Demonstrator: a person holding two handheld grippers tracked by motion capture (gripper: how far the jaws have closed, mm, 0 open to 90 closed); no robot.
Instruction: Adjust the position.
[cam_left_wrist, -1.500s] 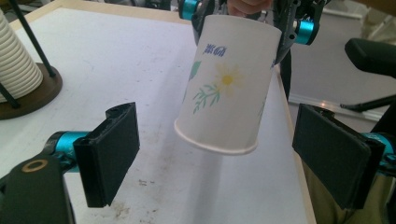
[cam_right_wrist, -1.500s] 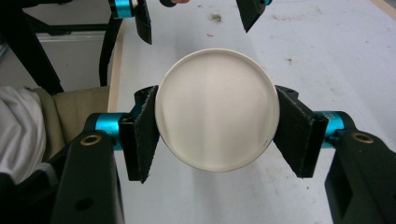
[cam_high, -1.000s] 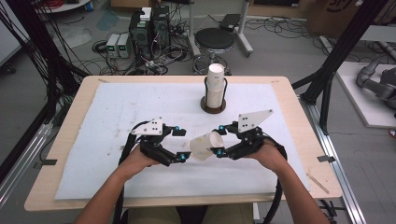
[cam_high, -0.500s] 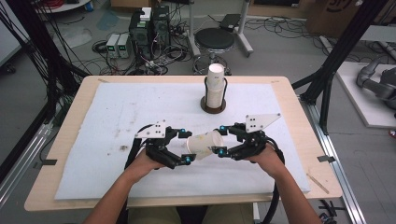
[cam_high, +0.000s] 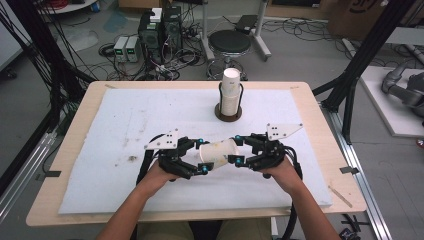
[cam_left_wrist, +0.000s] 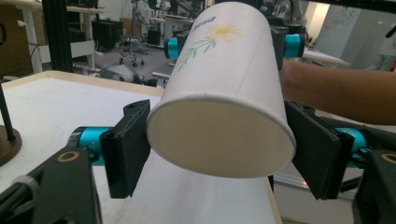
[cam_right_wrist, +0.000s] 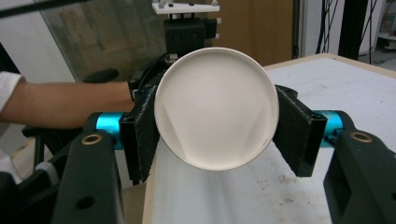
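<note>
A white paper cup (cam_high: 218, 152) with a yellow flower print lies on its side just above the table, between my two grippers. My left gripper (cam_high: 202, 157) has its jaws on either side of the cup's wide end (cam_left_wrist: 219, 140), and both pads (cam_left_wrist: 128, 149) touch it. My right gripper (cam_high: 237, 150) is shut on the narrow bottom end (cam_right_wrist: 217, 109), with its pads (cam_right_wrist: 292, 130) pressed to the sides. The two grippers face each other, almost tip to tip.
A stack of paper cups (cam_high: 230, 92) stands in a dark round holder (cam_high: 229, 113) at the table's back middle. A white mat (cam_high: 125, 125) with a few stains covers the wooden table (cam_high: 320, 125). Cables, boxes and a stool (cam_high: 229, 42) sit on the floor beyond.
Both hands moved toward each other. The cup, carried by the right gripper, swung level, and its wide end now sits between the left gripper's jaws.
</note>
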